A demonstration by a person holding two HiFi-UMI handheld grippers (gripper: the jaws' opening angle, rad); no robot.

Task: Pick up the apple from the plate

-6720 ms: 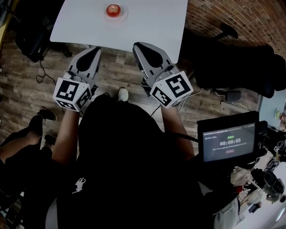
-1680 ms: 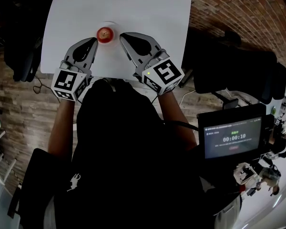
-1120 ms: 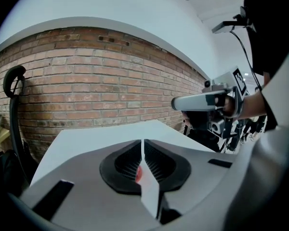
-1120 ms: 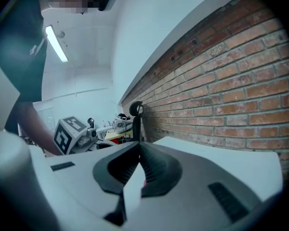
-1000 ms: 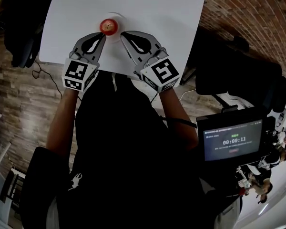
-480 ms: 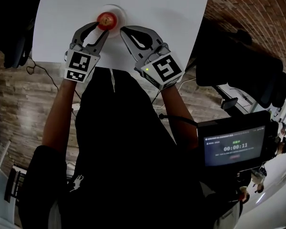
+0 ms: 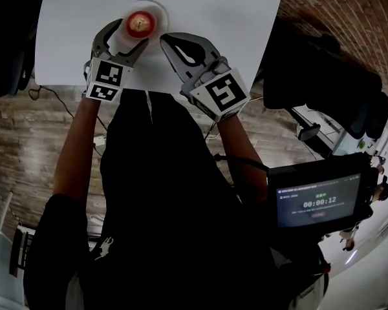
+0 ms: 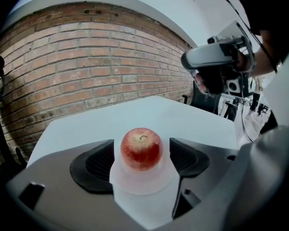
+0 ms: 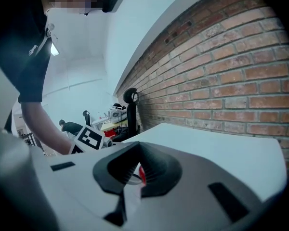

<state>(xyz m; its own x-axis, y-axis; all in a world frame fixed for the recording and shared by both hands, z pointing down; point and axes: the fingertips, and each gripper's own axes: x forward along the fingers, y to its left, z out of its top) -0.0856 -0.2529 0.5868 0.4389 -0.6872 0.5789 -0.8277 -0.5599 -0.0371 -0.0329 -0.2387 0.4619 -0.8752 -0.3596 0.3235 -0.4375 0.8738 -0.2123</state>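
A red apple (image 7: pixel 140 23) sits on a small white plate (image 7: pixel 156 10) near the front edge of the white table (image 7: pixel 213 5). My left gripper (image 7: pixel 134 33) reaches over the plate with its jaws opening, one on each side of the apple. In the left gripper view the apple (image 8: pixel 142 148) stands between the dark pads (image 8: pixel 98 160), a thin gap on each side, and the plate (image 8: pixel 139 189) lies under them. My right gripper (image 7: pixel 164 40) hovers just right of the plate, jaws shut and empty. Between its jaws (image 9: pixel 136 171) only a red sliver of the apple (image 9: pixel 141 174) shows.
A black office chair (image 7: pixel 330 76) stands right of the table, off its right edge. A screen with a timer (image 7: pixel 318 199) sits low on the right. A brick wall (image 8: pixel 86 66) lies beyond the table's far edge. Wood floor (image 7: pixel 26 128) is at the left.
The left gripper has moved forward and down to the plate, and its jaws have gone from shut to spread around the apple. The right gripper has sunk slightly beside the plate.
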